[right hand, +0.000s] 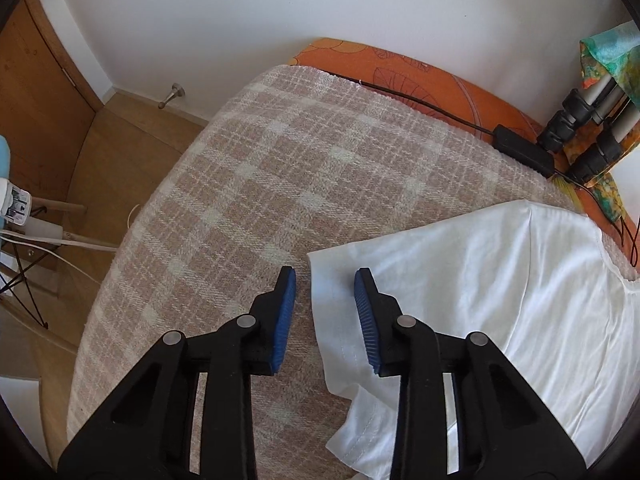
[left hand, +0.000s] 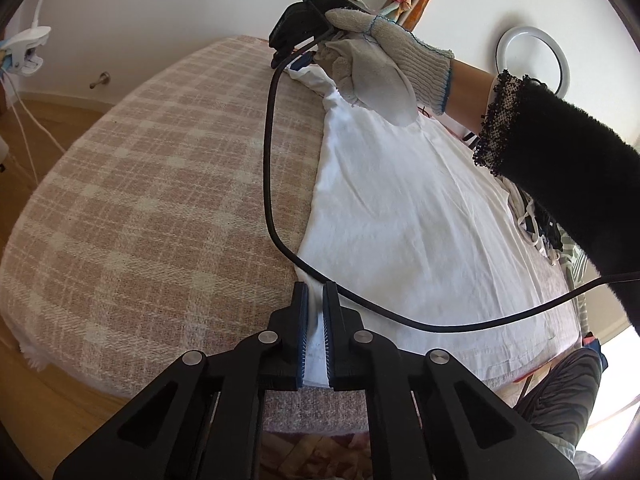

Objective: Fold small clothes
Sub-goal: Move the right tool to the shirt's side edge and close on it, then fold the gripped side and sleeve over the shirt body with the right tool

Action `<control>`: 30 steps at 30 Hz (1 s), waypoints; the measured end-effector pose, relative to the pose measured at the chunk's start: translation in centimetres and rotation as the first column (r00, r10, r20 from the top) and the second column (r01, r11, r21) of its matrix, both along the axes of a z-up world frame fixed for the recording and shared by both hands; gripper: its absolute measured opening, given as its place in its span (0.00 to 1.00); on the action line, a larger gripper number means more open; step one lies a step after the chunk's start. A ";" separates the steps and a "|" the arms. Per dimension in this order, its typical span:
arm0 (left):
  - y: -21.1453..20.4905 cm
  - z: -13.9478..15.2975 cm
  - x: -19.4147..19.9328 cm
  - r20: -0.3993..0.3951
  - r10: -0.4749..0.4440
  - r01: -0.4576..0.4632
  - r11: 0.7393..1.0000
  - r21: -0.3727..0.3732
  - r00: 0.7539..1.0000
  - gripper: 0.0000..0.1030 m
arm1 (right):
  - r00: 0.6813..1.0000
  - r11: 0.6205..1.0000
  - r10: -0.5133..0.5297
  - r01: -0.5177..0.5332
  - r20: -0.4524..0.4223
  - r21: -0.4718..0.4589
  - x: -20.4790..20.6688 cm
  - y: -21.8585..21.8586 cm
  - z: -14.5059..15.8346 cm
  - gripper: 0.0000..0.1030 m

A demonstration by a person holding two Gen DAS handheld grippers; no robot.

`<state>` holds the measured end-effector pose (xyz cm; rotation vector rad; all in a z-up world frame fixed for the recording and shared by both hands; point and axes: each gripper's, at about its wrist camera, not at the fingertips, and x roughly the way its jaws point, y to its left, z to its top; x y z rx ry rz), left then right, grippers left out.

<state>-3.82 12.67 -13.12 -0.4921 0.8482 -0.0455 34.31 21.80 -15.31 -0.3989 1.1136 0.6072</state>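
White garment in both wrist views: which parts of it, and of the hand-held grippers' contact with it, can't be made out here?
- Left wrist view: the white garment has its far end hidden by the gloved hand, its right edge by the black sleeve.
- Right wrist view: the garment's right side is cut off by the frame edge; the right hand-held gripper hides the hem.
- Left hand-held gripper: grip depth unclear.

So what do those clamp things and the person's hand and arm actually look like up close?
Each gripper, left and right, is matte black plastic: two angular linkage arms joined by round silver rivets, ending in fingers lined with ribbed blue rubber pads. A thick black cable trails from the right one. The hand wears a grey-white knitted work glove with blue-stitched cuff; the fuzzy black sleeve has a beaded lace edge.
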 end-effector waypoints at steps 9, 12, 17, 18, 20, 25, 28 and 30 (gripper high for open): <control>0.5 0.8 -1.3 0.033 0.066 -0.068 0.997 0.037 0.997 0.09 | 0.999 0.999 -0.028 0.027 0.023 0.019 1.0 -1.9 1.1 0.07; -0.2 0.5 -1.2 0.014 0.042 -0.043 0.996 0.077 0.999 0.26 | 0.999 0.999 -0.028 0.027 0.035 0.034 1.0 -2.4 2.1 0.07; -1.8 -0.3 -0.7 -0.002 -0.014 0.015 0.988 0.154 1.000 0.03 | 0.999 0.997 -0.034 0.031 0.034 0.073 0.9 -2.9 3.5 0.07; -1.9 -0.4 -0.6 0.005 -0.028 0.027 0.989 0.147 1.000 0.01 | 0.999 0.997 -0.032 0.029 0.035 0.078 0.9 -3.0 3.7 0.07; -1.8 -0.3 -0.6 0.017 -0.036 0.033 0.992 0.123 0.999 0.01 | 0.999 0.996 -0.028 0.025 0.040 0.082 0.9 -3.2 4.1 0.07; -2.0 0.8 -0.7 0.073 -0.068 0.064 0.996 0.055 0.995 0.01 | 0.998 0.996 -0.006 0.000 0.070 0.093 0.6 -4.4 5.4 0.07; -2.6 1.5 -0.7 0.098 -0.094 0.089 0.995 0.051 0.991 0.01 | 0.996 0.994 -0.018 0.009 0.082 0.106 1.3 -5.6 6.2 0.07; -3.0 2.0 -0.8 0.111 -0.113 0.107 0.992 0.060 0.987 0.01 | 0.996 0.992 -0.032 0.022 0.079 0.123 1.9 -6.8 7.0 0.07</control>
